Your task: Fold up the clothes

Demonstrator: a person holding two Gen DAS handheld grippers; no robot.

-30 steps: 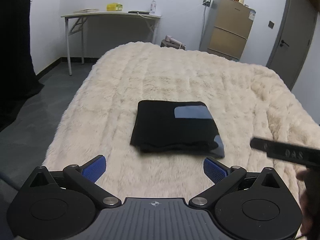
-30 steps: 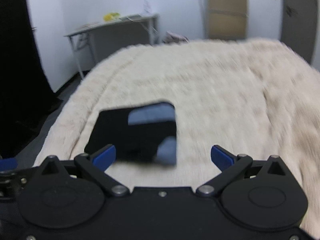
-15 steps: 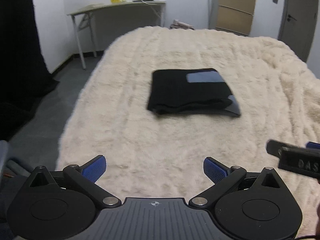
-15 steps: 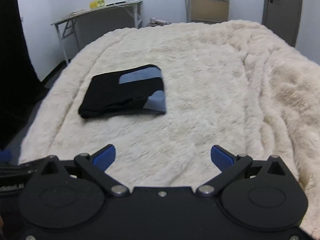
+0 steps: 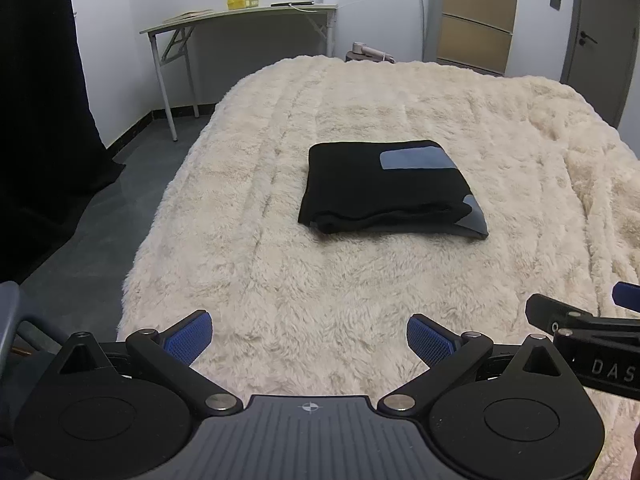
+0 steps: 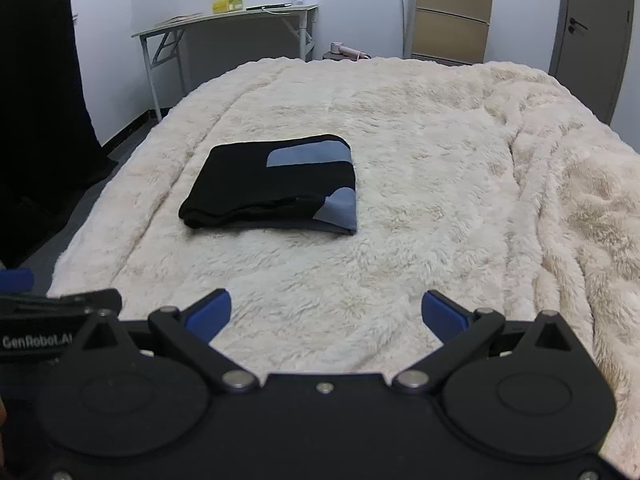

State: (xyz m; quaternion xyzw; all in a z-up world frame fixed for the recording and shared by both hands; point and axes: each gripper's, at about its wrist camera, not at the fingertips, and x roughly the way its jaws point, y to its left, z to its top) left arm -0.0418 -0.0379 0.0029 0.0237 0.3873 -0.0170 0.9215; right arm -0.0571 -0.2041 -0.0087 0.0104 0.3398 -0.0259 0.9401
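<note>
The garment (image 5: 384, 188) lies folded into a neat black-and-blue rectangle on the blanket (image 5: 320, 300), well ahead of both claws. The left claw (image 5: 308, 340) and right claw (image 6: 326, 314) hang side by side, spread wide and empty, apart from it, probably because the folding looks finished.

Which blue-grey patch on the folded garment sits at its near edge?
The patch at the near right corner of the folded black garment, beside the stacked fold edges. The other, a rectangle, lies on top by the far right corner.
</note>
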